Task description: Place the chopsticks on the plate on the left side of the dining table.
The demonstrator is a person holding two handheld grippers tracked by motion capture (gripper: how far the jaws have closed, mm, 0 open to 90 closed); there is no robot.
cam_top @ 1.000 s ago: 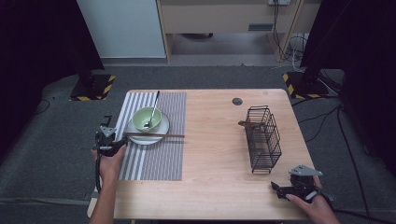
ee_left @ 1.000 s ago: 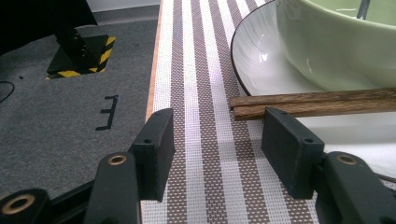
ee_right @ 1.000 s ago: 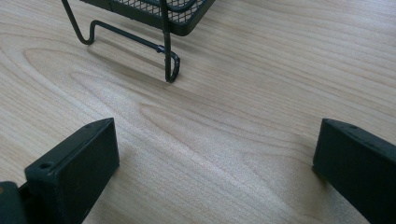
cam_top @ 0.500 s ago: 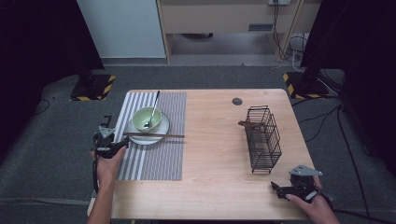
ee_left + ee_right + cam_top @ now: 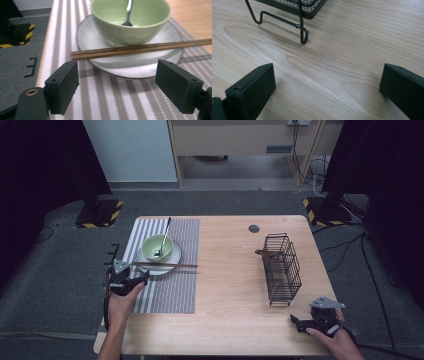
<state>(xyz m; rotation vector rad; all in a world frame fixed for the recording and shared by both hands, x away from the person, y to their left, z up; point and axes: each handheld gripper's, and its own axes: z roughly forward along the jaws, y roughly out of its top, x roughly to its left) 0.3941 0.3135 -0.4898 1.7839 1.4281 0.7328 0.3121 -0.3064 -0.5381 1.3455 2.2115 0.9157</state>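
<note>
A pair of brown chopsticks (image 5: 165,265) (image 5: 140,48) lies across the near rim of a white plate (image 5: 172,259) (image 5: 140,67). On the plate stands a green bowl (image 5: 151,249) (image 5: 130,22) with a spoon (image 5: 162,240) (image 5: 128,15) in it. My left gripper (image 5: 142,276) (image 5: 120,86) hovers over the striped placemat (image 5: 170,290) (image 5: 105,100) just short of the chopsticks' left end. Its jaws have just been opening and nothing is between them. My right gripper (image 5: 296,321) (image 5: 327,90) rests open over bare wood at the near right.
A black wire basket (image 5: 282,267) (image 5: 287,10) stands on the right half of the wooden table (image 5: 230,310), with a brown item (image 5: 262,253) poking out of its far left side. A small dark disc (image 5: 254,228) sits near the far edge.
The left gripper has drawn back a little from the chopsticks' end toward the near edge, its jaws wider. The chopsticks stay on the plate. The right gripper has not moved.
</note>
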